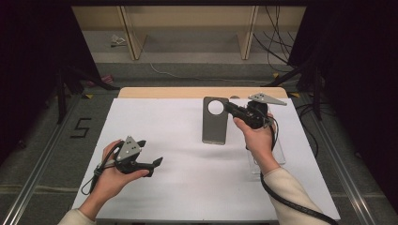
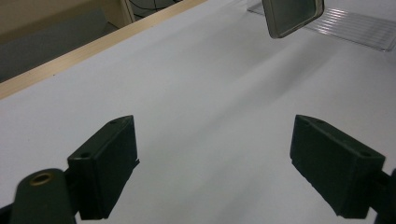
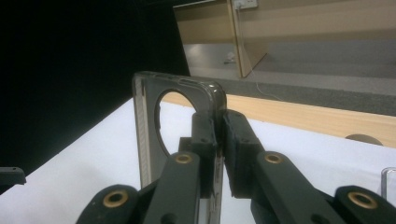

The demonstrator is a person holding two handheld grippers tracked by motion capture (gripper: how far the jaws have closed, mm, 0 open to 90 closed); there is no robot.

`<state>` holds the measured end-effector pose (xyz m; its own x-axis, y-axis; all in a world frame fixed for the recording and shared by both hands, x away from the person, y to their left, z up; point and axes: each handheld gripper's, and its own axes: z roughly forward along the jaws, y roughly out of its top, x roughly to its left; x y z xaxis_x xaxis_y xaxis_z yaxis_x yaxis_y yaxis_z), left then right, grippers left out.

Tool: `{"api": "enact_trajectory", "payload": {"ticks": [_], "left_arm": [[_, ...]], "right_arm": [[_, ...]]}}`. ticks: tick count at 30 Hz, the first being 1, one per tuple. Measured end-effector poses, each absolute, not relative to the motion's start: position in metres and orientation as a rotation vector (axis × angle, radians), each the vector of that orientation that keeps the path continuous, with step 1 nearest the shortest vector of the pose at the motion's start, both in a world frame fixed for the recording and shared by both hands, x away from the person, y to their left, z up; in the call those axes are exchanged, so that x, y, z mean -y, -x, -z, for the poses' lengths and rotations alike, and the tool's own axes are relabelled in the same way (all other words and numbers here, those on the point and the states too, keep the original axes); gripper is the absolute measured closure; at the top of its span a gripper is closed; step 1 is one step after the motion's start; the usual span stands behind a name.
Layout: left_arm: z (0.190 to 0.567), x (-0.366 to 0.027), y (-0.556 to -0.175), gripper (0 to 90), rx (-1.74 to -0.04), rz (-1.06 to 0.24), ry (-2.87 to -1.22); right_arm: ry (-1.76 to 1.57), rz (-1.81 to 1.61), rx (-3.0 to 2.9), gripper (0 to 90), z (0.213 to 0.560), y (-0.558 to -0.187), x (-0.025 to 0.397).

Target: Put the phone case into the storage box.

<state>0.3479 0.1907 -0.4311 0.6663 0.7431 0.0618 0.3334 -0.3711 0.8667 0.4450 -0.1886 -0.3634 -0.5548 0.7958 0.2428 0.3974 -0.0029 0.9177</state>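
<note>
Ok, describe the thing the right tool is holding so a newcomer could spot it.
On the white table, look toward the far edge, right of centre. The grey phone case is pinched at its top edge by the right tool; its big round camera hole marks it out from the clear tray beside it.

The only thing I can read is a black "5" (image 1: 80,127) marked on the grey floor (image 1: 47,140), off to the left of my left gripper (image 1: 149,154). Nothing else carries legible writing.
</note>
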Motion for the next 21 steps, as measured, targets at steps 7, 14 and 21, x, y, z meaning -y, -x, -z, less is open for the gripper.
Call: {"api": "enact_trajectory", "payload": {"ticks": [7,14,21], "left_arm": [[0.431,-0.191,-0.348,14.6,-0.837,-0.566,-1.97],[0.431,-0.191,-0.348,14.6,-0.837,-0.566,-1.972],[0.431,-0.191,-0.348,14.7,-0.839,-0.566,-1.971]], "right_arm": [[-1.241,-1.572,-1.922,83.5,0.362,-0.446,0.192],[-1.242,-1.57,-1.908,83.6,0.36,-0.446,0.196],[-1.246,-1.564,-1.897,83.6,0.359,-0.447,0.199]]}}
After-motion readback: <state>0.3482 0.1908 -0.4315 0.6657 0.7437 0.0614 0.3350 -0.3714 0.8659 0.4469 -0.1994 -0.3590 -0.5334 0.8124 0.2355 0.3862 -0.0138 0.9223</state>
